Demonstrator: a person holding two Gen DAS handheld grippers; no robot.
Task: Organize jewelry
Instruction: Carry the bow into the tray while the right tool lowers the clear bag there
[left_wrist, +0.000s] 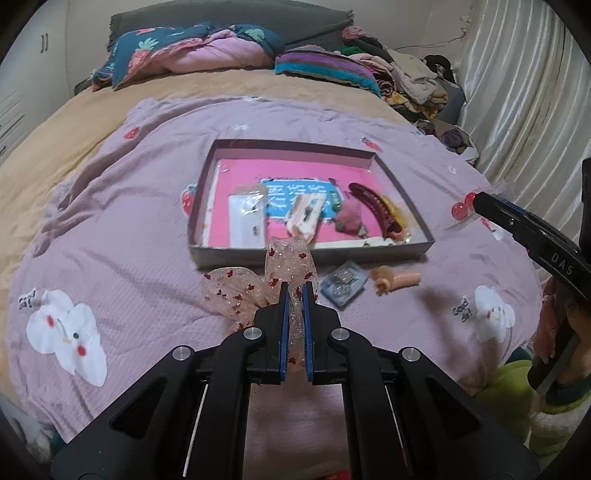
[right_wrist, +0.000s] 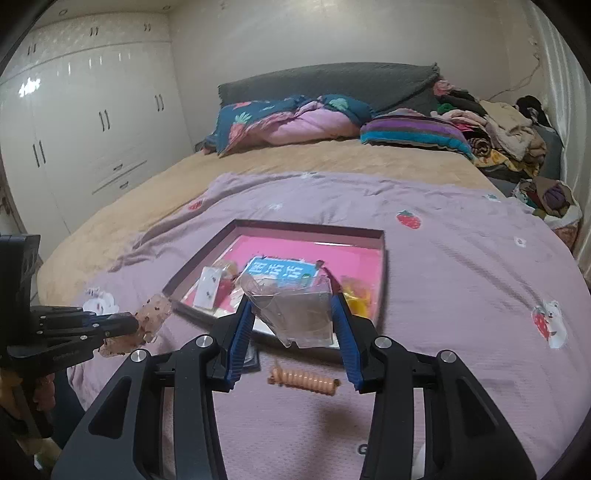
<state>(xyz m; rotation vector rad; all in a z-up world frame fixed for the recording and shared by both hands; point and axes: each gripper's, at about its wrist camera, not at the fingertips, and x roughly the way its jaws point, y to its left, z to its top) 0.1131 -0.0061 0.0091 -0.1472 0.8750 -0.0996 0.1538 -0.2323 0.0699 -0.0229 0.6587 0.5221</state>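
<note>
My left gripper (left_wrist: 294, 290) is shut on a sheer pink glitter bow (left_wrist: 255, 284) with red specks, held just above the bedspread in front of the tray (left_wrist: 369, 253). The shallow grey tray has a pink lining and holds a white card packet (left_wrist: 245, 218), a pink-white clip (left_wrist: 306, 218) and a dark red claw clip (left_wrist: 373, 206). My right gripper (right_wrist: 290, 299) is shut on a clear plastic packet (right_wrist: 295, 314), lifted over the tray's (right_wrist: 384, 258) near edge. From the left wrist view, the right gripper (left_wrist: 480, 203) shows red beads (left_wrist: 461, 208) at its tip.
A peach spiral hair tie (right_wrist: 304, 380) and a small blue packet (left_wrist: 343, 286) lie on the lilac bedspread (left_wrist: 129, 240) in front of the tray. Pillows (right_wrist: 295, 122) and a heap of clothes (right_wrist: 498, 129) fill the far end of the bed. White wardrobes (right_wrist: 92, 129) stand at left.
</note>
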